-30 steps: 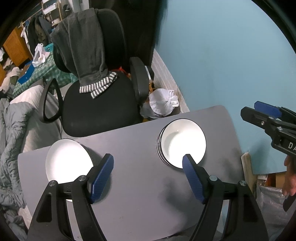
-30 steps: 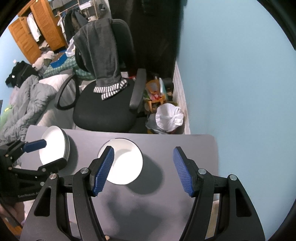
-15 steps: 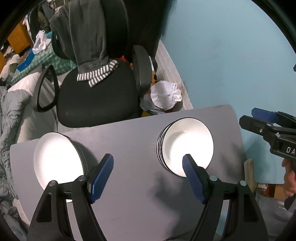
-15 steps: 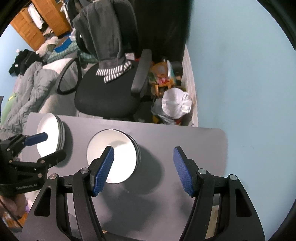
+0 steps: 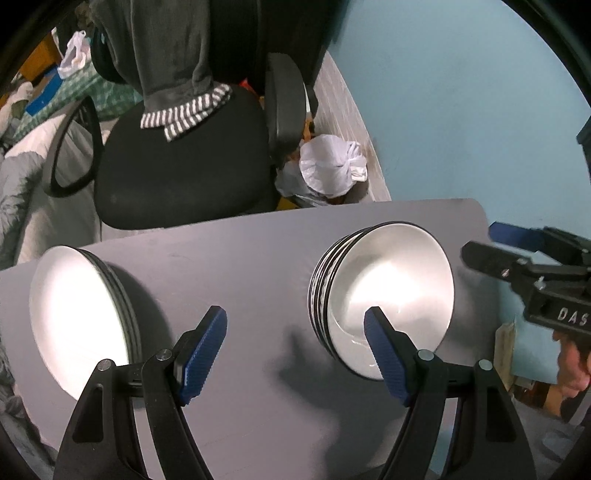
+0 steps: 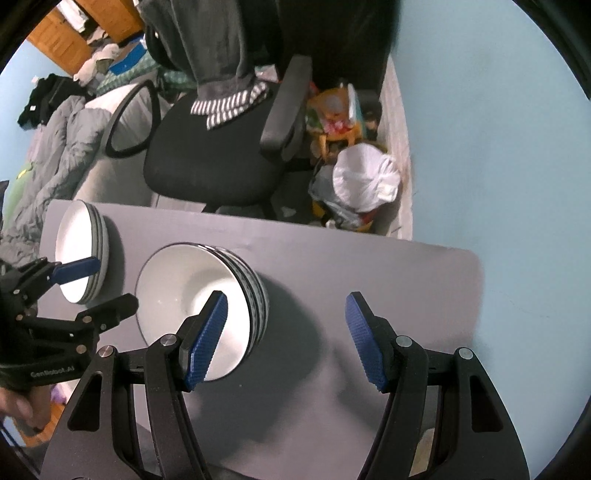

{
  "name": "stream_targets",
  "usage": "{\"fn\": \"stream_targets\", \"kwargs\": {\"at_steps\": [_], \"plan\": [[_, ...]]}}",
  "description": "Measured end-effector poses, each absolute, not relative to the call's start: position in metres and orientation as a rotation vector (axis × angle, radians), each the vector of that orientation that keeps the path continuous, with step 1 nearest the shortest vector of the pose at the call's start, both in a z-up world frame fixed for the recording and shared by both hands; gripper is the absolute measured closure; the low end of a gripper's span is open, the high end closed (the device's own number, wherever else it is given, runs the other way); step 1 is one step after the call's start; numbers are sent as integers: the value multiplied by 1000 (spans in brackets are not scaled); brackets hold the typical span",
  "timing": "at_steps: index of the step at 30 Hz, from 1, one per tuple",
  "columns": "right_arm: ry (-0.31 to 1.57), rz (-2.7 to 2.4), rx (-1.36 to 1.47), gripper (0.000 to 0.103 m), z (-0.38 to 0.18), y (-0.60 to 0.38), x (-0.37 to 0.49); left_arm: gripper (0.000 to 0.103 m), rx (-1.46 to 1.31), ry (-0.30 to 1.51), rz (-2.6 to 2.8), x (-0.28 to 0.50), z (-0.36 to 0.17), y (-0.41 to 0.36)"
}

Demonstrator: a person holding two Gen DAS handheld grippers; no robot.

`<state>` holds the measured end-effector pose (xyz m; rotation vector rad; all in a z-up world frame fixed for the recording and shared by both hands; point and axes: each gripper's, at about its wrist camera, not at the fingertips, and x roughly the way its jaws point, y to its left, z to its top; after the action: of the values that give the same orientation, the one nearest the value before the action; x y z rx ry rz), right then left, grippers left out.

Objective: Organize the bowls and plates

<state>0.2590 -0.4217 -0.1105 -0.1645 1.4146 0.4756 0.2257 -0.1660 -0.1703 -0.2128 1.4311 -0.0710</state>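
A lived-in bedroom: rumpled grey duvet (image 6: 55,136), wooden wardrobe (image 6: 92,22), office chair (image 6: 221,155) draped with clothes.

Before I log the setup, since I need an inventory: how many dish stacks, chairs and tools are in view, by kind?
Dish stacks: 2, the plates and the bowls, both on the table
Chairs: 1, the chair behind the table
Tools: 2, the left tool and the right tool, both open and empty
Total: 5

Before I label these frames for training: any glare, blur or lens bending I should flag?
Left wrist view: glare washes out the plate stack, sheen inside the bowl stack. Right wrist view: fisheye bows the table edge; chair slightly soft.
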Motion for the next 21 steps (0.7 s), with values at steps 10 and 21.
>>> {"fn": "stream_targets", "kwargs": {"at_steps": [10,21], "plan": [[1480,496,-105,37,-159,-414,261,25,-312,1476,-48,230,-209,-167],[1471,530,-29,45,-169,-411,253,25,-444,1475,-42,230,-223,-163]]}}
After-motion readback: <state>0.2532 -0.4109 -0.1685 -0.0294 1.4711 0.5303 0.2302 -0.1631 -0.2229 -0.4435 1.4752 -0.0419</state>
